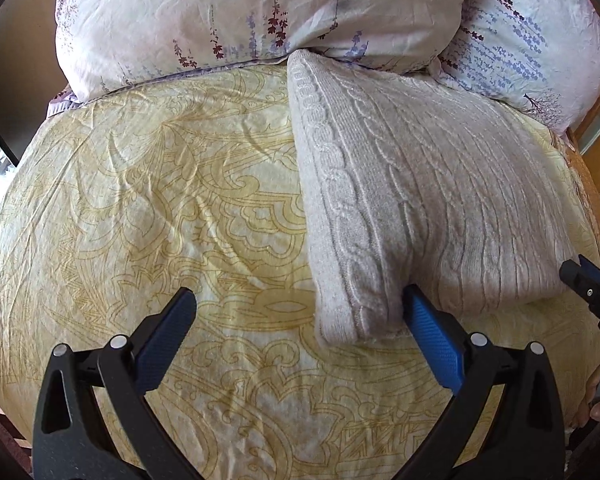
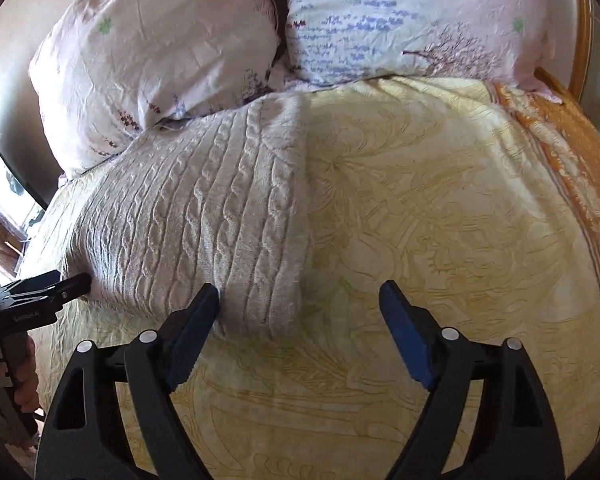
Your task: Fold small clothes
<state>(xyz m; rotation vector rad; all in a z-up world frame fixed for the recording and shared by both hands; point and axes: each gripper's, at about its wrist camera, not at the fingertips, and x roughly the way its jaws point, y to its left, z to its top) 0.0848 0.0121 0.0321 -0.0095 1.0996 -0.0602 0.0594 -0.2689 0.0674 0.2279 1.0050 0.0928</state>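
A folded cream cable-knit sweater (image 1: 420,200) lies on a yellow patterned bedspread (image 1: 160,200), its far end against two floral pillows (image 1: 240,12). The left gripper (image 1: 300,312) stands spread wide, its right finger (image 1: 428,328) pressed into the sweater's near edge, nothing clamped. The right gripper (image 2: 300,304) is likewise released, its left finger (image 2: 200,316) touching the knit's near right corner.
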